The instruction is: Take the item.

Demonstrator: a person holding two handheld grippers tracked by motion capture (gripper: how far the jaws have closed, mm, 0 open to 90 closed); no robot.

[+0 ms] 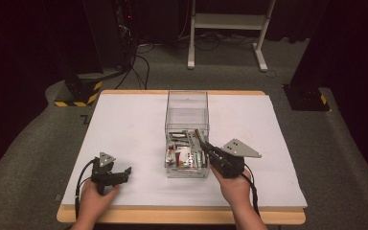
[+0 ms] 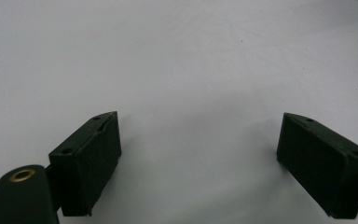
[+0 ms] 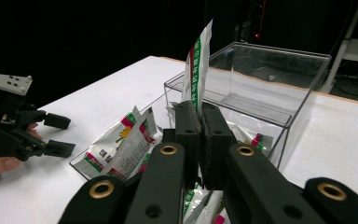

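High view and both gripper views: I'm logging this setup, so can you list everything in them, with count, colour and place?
Table: one, white top with wooden edge, centre.
Clear box: one, transparent, two compartments, mid-table; far compartment empty.
Packets: several, exact count unclear, white with red and green print, in the near compartment.
Held packet: one, same print, upright between the right gripper's jaws.
White frame: one, on the floor beyond the table.
Striped bases: two, black with yellow, floor at far left and far right.
Left gripper: black, open, over bare table.
Right gripper: black, shut on the packet.
Hands: two, near edge.
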